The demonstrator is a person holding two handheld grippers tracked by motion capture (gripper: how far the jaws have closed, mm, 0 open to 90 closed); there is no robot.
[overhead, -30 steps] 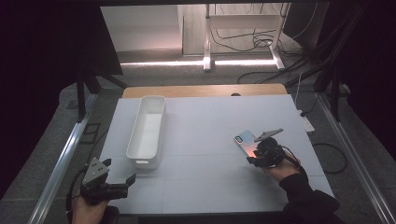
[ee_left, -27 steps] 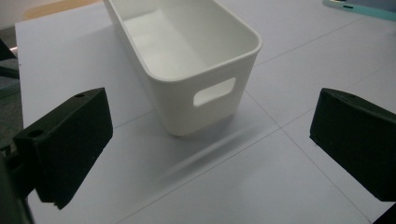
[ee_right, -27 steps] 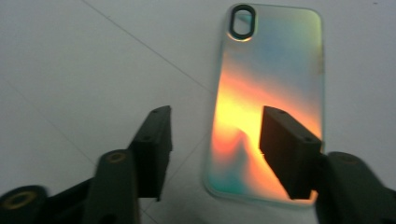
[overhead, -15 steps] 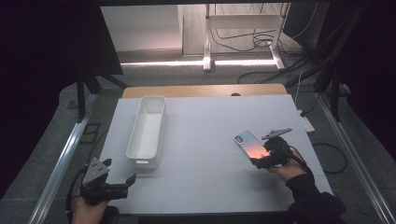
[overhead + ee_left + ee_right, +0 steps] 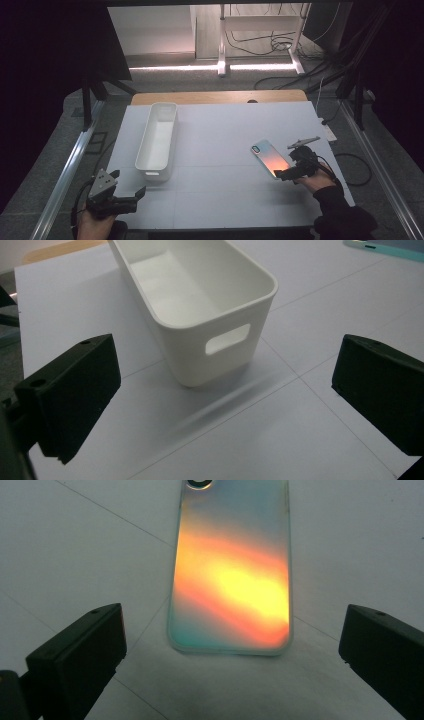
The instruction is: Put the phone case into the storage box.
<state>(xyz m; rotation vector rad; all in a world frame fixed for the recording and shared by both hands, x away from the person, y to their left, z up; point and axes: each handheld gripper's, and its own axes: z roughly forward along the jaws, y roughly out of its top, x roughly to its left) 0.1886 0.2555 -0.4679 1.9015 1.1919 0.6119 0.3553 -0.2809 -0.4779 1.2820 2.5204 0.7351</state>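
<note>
— What is the shiny thing by your right hand?

— It is a phone case. It lies flat on the white worktop, back side up, with the round camera hole at the far end. The light makes it glow orange and yellow in the middle and blue-green at the edges.

— Are you holding it?

— No. My right tongs are spread wide, one jaw out on each side of the near short end. Nothing is between them. I think I have them lined up this way so I can close on the case from its end, but that is only my guess.

— Why flat on the worktop?

— It is thin and light, so flat is how it sits best. That may make it tricky to grab, because the jaws must get down to its thin edges.

— And your other hand?

— My left tongs hang at the near left corner of the worktop, also spread wide and holding nothing. They point at the long white bin. The bin is empty and stands well apart from the case. Its short end faces me, and that end has a cut-out handle hole.

— Maybe the case goes in there?

— Maybe. Nobody told me the job, so I cannot say.

— Any words or names to read?

— None that I can see on the case, the bin or the tongs.
</note>
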